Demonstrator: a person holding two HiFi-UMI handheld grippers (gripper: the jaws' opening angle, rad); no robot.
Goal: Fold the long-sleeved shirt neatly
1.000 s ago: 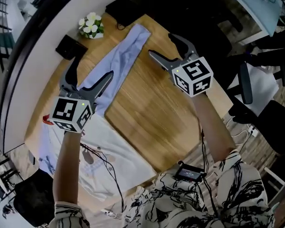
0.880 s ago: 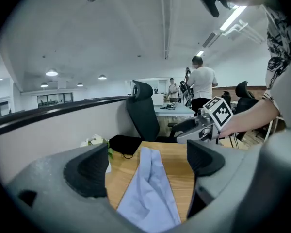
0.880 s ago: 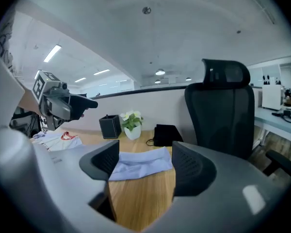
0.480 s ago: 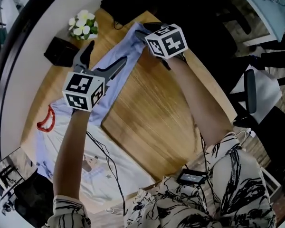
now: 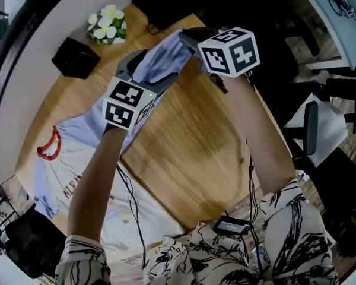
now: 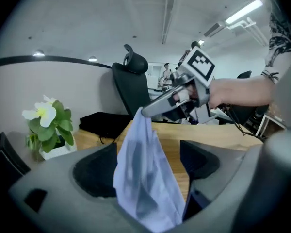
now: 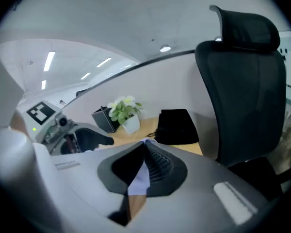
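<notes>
The long-sleeved shirt lies on the round wooden table, its white body with a red collar at the left. One pale blue sleeve runs to the far right. My right gripper is shut on the sleeve's end and holds it up off the table; fabric shows between its pressed jaws. In the left gripper view the sleeve hangs from the right gripper. My left gripper straddles the sleeve, its jaws closing but the pads still apart from the cloth.
A potted white flower, a black box and a black pouch stand along the table's far edge. A black office chair is behind the table. Cables and a small dark device lie by my lap.
My right gripper swung left to the sleeve's end, shut on it and raised it. My left gripper slid forward along the sleeve, closer to the right one.
</notes>
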